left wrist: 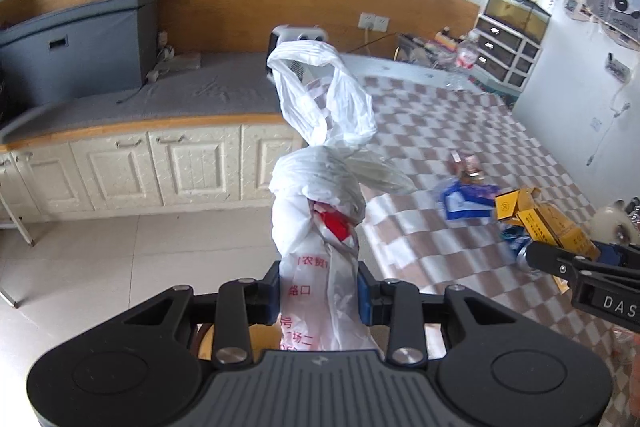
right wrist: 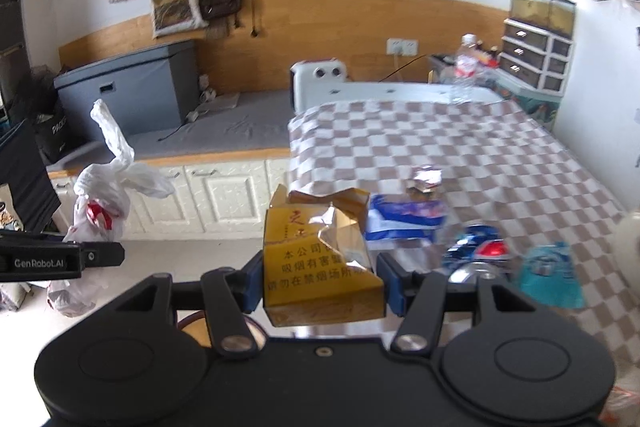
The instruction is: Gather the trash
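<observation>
Currently clamped in the right gripper (right wrist: 322, 281) above the bed (right wrist: 500, 155): crumpled yellow carton (right wrist: 320, 263), light, crushable, best gripped at flat sides; in the left gripper (left wrist: 319, 293): knotted plastic bag (left wrist: 320, 211), soft, slippery.

Your left gripper (left wrist: 319, 293) is black with blue pads, and it holds a white plastic bag (left wrist: 320, 211) with red writing and something red inside. Your right gripper (right wrist: 322, 281) is black with blue pads too, and it holds a yellow box (right wrist: 320, 259) with dark writing. The bed cover (right wrist: 460, 155) has brown and white squares. On it you see a blue and white packet (right wrist: 404, 221) and a teal bag (right wrist: 550, 275). The cupboards (left wrist: 120, 171) are cream.
</observation>
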Tool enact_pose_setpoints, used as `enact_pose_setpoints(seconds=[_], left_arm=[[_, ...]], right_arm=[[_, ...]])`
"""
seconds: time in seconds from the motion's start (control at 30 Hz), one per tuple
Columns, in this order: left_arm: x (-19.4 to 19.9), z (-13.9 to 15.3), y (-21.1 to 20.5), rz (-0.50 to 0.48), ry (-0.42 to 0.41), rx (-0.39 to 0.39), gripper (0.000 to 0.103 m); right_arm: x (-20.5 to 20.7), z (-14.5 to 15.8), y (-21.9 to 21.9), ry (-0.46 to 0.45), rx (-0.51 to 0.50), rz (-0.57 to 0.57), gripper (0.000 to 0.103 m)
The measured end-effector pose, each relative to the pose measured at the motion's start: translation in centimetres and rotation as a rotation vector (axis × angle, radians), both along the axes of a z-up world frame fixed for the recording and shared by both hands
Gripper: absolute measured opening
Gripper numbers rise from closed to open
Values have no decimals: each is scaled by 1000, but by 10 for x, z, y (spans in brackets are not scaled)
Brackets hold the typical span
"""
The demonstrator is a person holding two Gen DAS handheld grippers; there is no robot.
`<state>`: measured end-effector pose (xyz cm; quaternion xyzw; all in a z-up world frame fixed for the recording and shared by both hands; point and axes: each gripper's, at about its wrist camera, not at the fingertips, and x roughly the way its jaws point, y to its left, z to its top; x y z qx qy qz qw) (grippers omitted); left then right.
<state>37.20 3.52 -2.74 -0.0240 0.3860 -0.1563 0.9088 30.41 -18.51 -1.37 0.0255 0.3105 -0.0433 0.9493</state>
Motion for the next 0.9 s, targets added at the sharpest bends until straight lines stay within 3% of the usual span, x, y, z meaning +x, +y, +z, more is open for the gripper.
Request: enact_pose_setpoints(seconds=[0.47,0.9], left_arm=[[72,-102,55,26,263,24,37],[108,-221,49,-12,553,32,37]], right_arm=[[93,-86,71,245,33,116,58],[131,-174,94,467,35,152,58]])
